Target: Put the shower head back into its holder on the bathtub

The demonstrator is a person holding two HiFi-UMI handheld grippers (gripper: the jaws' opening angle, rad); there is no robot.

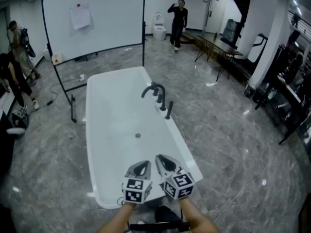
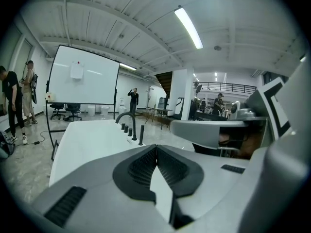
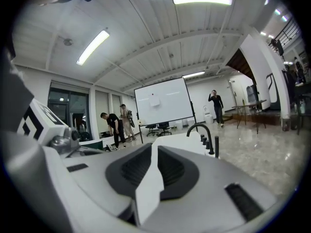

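Note:
A white freestanding bathtub [image 1: 104,144] runs away from me in the head view. On its right rim stand a black curved spout [image 1: 153,88], two or three small black knobs [image 1: 160,100], and a slim black shower head [image 1: 168,110] upright in its holder. The left gripper view shows the shower head [image 2: 141,135] too, and so does the right gripper view [image 3: 216,146]. My left gripper [image 1: 141,167] and right gripper [image 1: 163,161] hover side by side over the tub's near end, well short of the fittings. Both are shut and hold nothing [image 2: 156,147] [image 3: 153,146].
A large whiteboard on a black frame [image 1: 92,21] stands behind the tub's far end. People stand at the far left [image 1: 14,76], and one at the back [image 1: 178,23] next to a toilet [image 1: 159,29]. Tables [image 1: 218,47] and equipment line the right side. A cable [image 1: 245,186] lies on the marble floor.

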